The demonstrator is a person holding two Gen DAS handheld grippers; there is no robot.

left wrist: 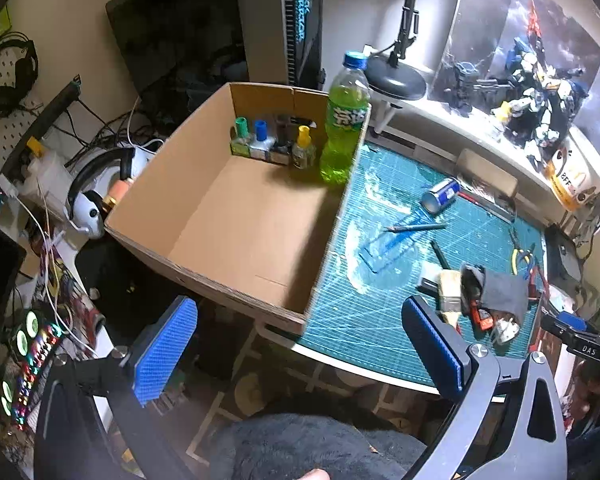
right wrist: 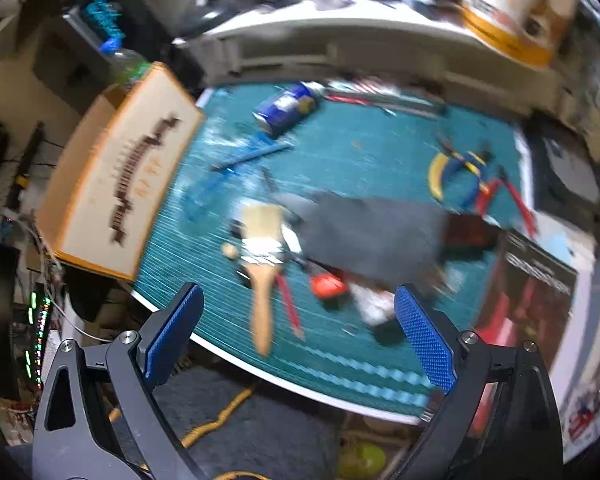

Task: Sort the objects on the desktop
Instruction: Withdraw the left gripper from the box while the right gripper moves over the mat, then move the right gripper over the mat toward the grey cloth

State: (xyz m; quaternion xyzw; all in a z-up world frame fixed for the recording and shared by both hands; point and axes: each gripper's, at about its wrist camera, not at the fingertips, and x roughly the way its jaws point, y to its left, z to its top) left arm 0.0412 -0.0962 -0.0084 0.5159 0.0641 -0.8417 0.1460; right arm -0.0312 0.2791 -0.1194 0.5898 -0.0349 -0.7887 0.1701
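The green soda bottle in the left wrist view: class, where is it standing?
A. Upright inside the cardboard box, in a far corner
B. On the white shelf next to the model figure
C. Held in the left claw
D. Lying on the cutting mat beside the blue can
A: the green soda bottle stands upright inside the cardboard box, in its far corner beside the small bottles.

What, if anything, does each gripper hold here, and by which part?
Nothing is held. The left gripper is open above the table edge near the cardboard box. The right gripper is open, with nothing clamped between its pads.
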